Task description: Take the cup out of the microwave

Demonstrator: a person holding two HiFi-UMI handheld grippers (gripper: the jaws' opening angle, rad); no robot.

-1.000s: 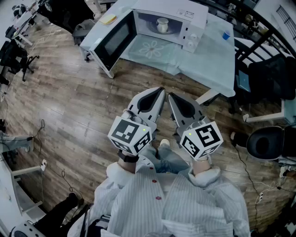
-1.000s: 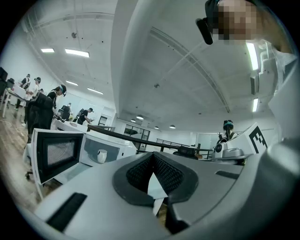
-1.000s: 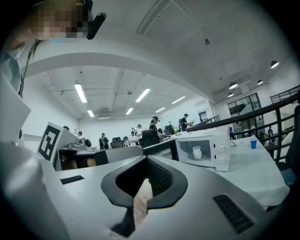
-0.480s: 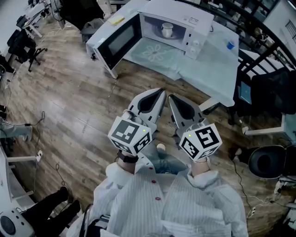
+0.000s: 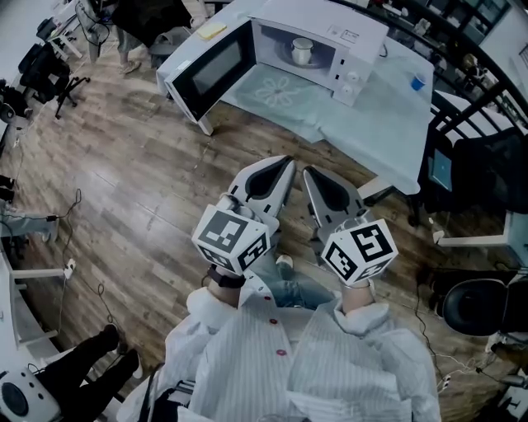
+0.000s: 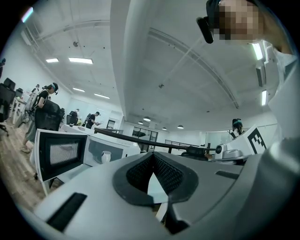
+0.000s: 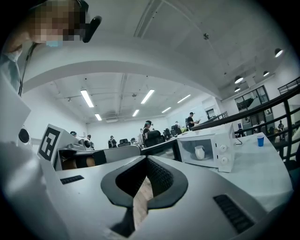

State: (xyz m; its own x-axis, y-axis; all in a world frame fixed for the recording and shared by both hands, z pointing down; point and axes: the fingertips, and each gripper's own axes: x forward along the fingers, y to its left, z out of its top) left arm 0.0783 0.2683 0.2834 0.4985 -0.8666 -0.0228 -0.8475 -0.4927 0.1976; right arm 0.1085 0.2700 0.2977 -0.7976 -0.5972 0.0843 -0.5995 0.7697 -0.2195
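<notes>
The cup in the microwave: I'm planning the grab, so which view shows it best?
The right gripper view: the cup stands side-on and unobstructed in the open microwave. The head view shows it small, from above. The left gripper view shows it smaller and dimmer, beside the open door.

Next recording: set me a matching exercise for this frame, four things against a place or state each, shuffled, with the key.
1 white cup
2 microwave door
3 blue cup
4 right gripper

A shut, nothing held
B inside the microwave
C swung open
D on the table, right of the microwave

Pairs: 1-B, 2-C, 3-D, 4-A
</notes>
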